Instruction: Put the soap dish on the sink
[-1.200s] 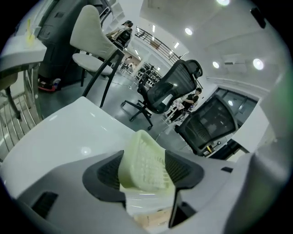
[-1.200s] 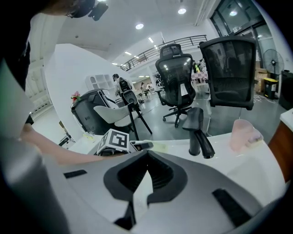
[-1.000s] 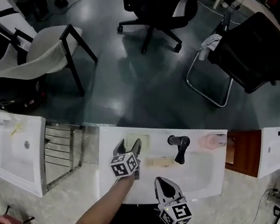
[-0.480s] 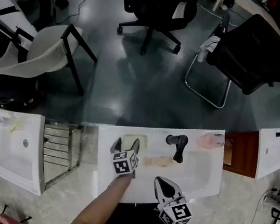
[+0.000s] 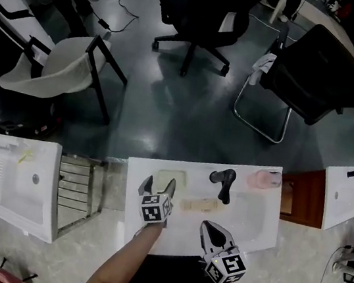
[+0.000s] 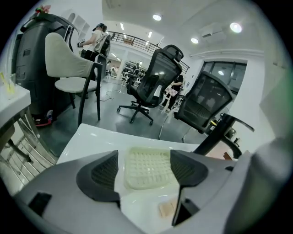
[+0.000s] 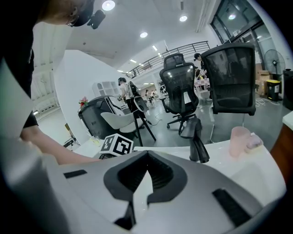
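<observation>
The pale green ribbed soap dish (image 5: pixel 173 177) (image 6: pixel 149 167) lies flat on the back left rim of the white sink (image 5: pixel 249 232). My left gripper (image 5: pixel 159 184) (image 6: pixel 145 160) stands open just in front of it. Its two dark pads (image 6: pixel 103 176) flank the dish's near end without pressing on it. My right gripper (image 5: pixel 209 226) (image 7: pixel 147 153) hovers over the sink's front edge, shut, its tips meeting with nothing between them. In the right gripper view the left gripper's marker cube (image 7: pixel 116 145) shows at the left.
A black faucet (image 5: pixel 224 181) (image 7: pixel 198 137) stands at the sink's back, a pink cup (image 5: pixel 263 179) (image 7: pixel 240 139) to its right. A tan bar (image 5: pixel 199 205) lies in the basin. A second sink (image 5: pixel 16 192), a metal rack (image 5: pixel 79 189), a wooden cabinet (image 5: pixel 305 194) and office chairs surround it.
The left gripper's jaws have spread wider around the soap dish, which stays on the rim. Both hands have hardly moved; the head view has shifted slightly.
</observation>
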